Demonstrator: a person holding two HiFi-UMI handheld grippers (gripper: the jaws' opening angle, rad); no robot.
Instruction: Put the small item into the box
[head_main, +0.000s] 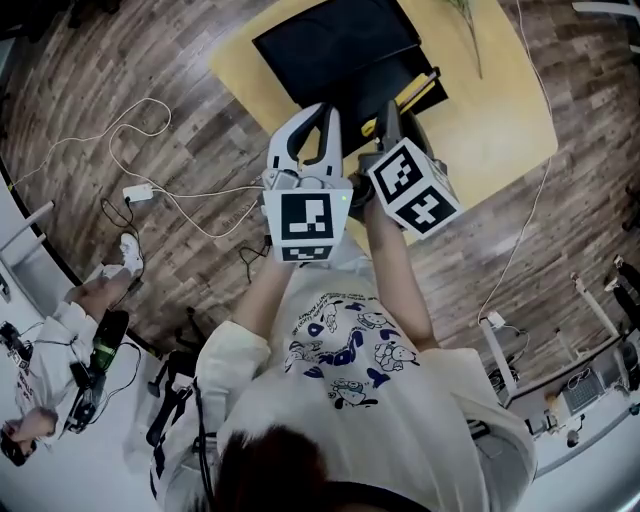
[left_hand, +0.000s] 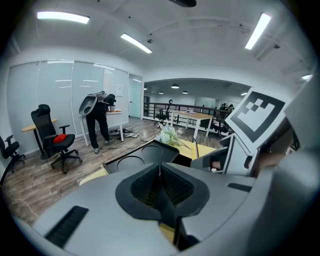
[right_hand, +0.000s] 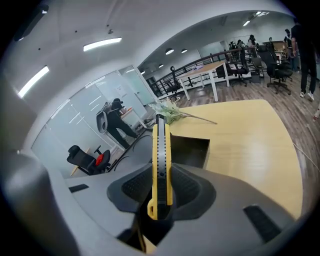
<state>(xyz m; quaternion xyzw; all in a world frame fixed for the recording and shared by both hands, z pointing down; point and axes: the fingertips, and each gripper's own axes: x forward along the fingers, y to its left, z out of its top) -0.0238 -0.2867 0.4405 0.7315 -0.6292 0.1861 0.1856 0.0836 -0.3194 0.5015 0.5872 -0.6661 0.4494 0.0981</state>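
Yellow knife (right_hand: 161, 155) clamped upright in right claw (right_hand: 160, 192); left claw (left_hand: 160, 189) shut, empty. Best carried over box (right_hand: 194, 149) just ahead, lowered inside, then released.

Pale yellow wooden table (head_main: 500, 110) lies bare right of the black rectangular box (head_main: 340, 50); a bunch of pale green flower stems (right_hand: 172, 112) lies at the table's far edge. Left claw (head_main: 315, 118) and right claw (head_main: 392, 120) crowd close side by side above the box's near end
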